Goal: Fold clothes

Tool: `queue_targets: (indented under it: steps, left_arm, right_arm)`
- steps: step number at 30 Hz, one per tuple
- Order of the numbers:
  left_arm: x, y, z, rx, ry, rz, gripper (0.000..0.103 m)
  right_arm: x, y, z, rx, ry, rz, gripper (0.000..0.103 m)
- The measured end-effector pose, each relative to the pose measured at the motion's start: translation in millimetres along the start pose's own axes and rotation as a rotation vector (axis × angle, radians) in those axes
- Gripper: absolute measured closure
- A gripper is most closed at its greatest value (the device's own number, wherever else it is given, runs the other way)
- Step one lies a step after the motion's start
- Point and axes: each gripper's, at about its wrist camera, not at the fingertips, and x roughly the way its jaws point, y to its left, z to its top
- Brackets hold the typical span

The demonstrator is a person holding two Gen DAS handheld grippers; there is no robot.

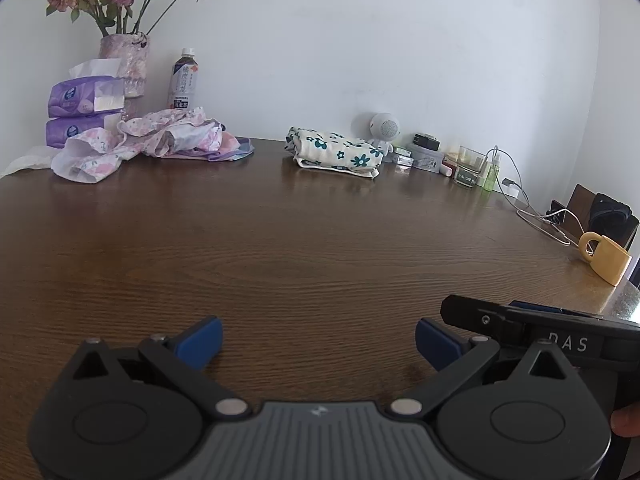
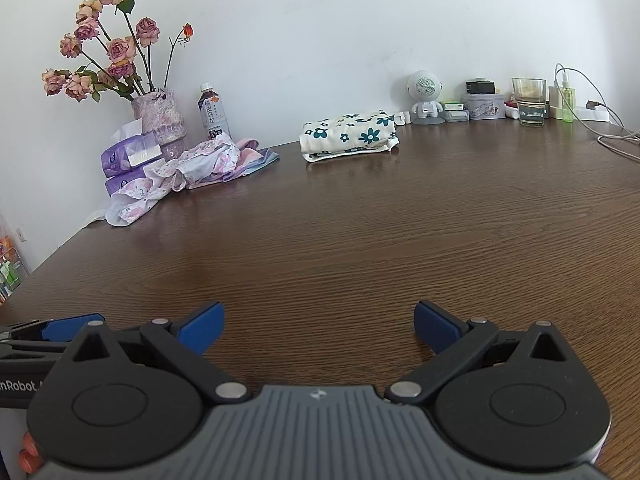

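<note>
A loose heap of pink-flowered clothes [image 1: 152,142] [image 2: 188,170] lies crumpled at the far left of the brown wooden table [image 1: 304,248] [image 2: 360,232], near the wall. A folded cream garment with teal flowers [image 1: 338,152] [image 2: 348,136] rests at the far middle. My left gripper [image 1: 318,344] hovers open over bare wood at the near edge, nothing between its blue pads. My right gripper [image 2: 318,328] is likewise open and empty, far from both garments. Each gripper shows at the edge of the other's view.
A vase of dried roses [image 2: 160,120], tissue packs [image 1: 86,98] and a tea bottle [image 2: 214,114] stand behind the heap. At the far right are a small white robot speaker [image 2: 426,98], a tin, a glass [image 2: 530,100], cables [image 1: 528,208] and a yellow mug [image 1: 604,258].
</note>
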Motion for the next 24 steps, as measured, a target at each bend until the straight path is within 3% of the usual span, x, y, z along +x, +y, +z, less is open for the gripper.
queue_targets:
  steps: [24]
  left_arm:
    - [-0.5,0.0,0.0,0.001,-0.01,0.002,0.0]
  right_arm:
    - [0.4,0.3,-0.1,0.0,0.003,0.004,0.0]
